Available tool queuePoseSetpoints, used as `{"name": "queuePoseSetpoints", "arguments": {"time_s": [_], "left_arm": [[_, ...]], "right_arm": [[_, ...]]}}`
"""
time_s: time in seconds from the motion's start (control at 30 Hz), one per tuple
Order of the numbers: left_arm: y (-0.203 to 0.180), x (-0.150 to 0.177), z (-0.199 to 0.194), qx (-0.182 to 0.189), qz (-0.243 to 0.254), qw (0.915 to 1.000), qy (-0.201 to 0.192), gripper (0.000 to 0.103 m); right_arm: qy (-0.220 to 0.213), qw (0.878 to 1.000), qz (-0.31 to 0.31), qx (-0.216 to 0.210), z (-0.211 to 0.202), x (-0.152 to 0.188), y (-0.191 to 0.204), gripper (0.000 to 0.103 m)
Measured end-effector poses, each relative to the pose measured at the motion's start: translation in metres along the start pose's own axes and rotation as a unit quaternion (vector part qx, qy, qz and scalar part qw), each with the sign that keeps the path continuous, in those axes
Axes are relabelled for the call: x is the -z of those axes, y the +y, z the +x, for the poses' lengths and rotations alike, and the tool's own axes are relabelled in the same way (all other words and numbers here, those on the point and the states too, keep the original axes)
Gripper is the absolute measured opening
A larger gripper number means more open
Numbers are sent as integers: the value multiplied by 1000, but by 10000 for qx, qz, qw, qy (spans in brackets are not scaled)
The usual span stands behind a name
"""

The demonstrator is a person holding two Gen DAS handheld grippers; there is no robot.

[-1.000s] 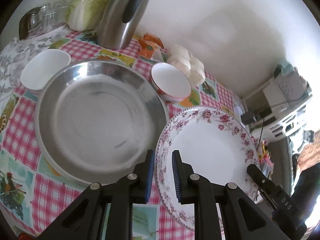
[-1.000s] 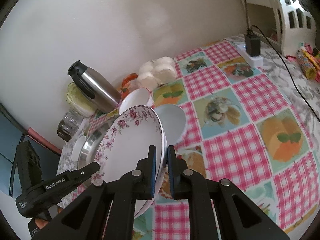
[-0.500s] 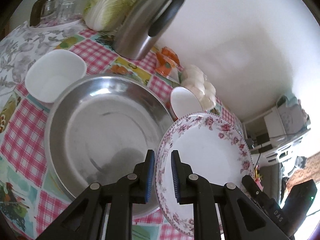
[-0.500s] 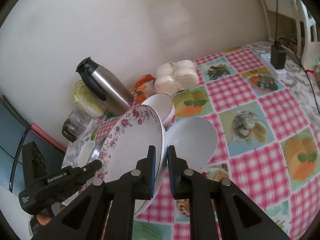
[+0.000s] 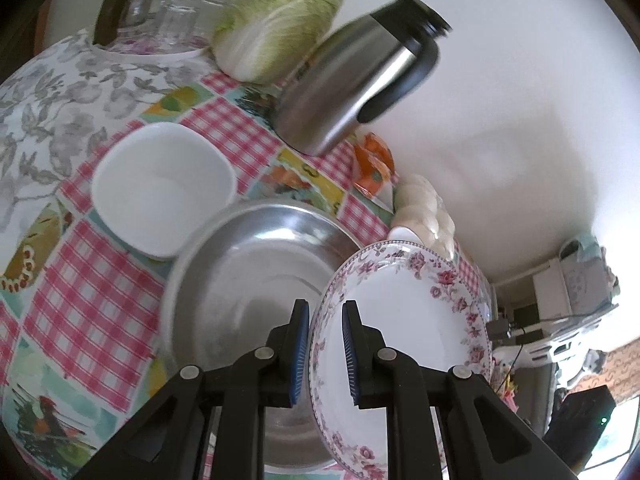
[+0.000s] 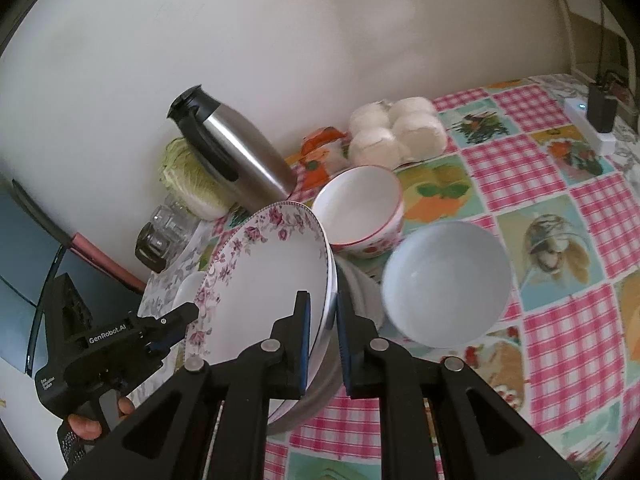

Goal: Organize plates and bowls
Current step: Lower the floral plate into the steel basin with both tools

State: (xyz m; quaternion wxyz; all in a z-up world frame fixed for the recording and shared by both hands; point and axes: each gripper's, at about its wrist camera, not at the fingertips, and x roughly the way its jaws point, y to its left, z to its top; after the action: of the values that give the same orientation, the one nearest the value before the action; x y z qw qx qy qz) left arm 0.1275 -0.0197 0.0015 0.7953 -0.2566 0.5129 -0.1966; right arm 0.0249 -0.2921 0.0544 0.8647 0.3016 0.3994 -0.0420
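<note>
Glossy floral plate [image 5: 404, 344], brushed-metal pan [image 5: 248, 280]

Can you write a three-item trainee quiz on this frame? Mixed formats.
1. True or false: only one gripper grips the floral plate.
2. Which dish lies directly behind the plate in the left wrist view? A) steel basin B) square white bowl C) thermos
3. Fill in: beside the red-rimmed bowl, nearer the camera, sits a plain ____ bowl.

Key:
1. False; the left gripper and the right gripper each clamp its rim.
2. A
3. white
</note>
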Motion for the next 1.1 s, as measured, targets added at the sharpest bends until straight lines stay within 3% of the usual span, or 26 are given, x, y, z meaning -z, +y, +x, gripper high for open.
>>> {"name": "queuePoseSetpoints", "arguments": {"time_s": [0.37, 1.1], "left_arm": [[30, -17, -15, -158, -263, 9993, -198, 18], [43, -23, 23, -555, -325, 9979, 121, 18]], "right_arm": [[183, 9995, -242, -128, 29, 3, 32, 14], [862, 9959, -146, 216, 91, 15, 11, 14]]}}
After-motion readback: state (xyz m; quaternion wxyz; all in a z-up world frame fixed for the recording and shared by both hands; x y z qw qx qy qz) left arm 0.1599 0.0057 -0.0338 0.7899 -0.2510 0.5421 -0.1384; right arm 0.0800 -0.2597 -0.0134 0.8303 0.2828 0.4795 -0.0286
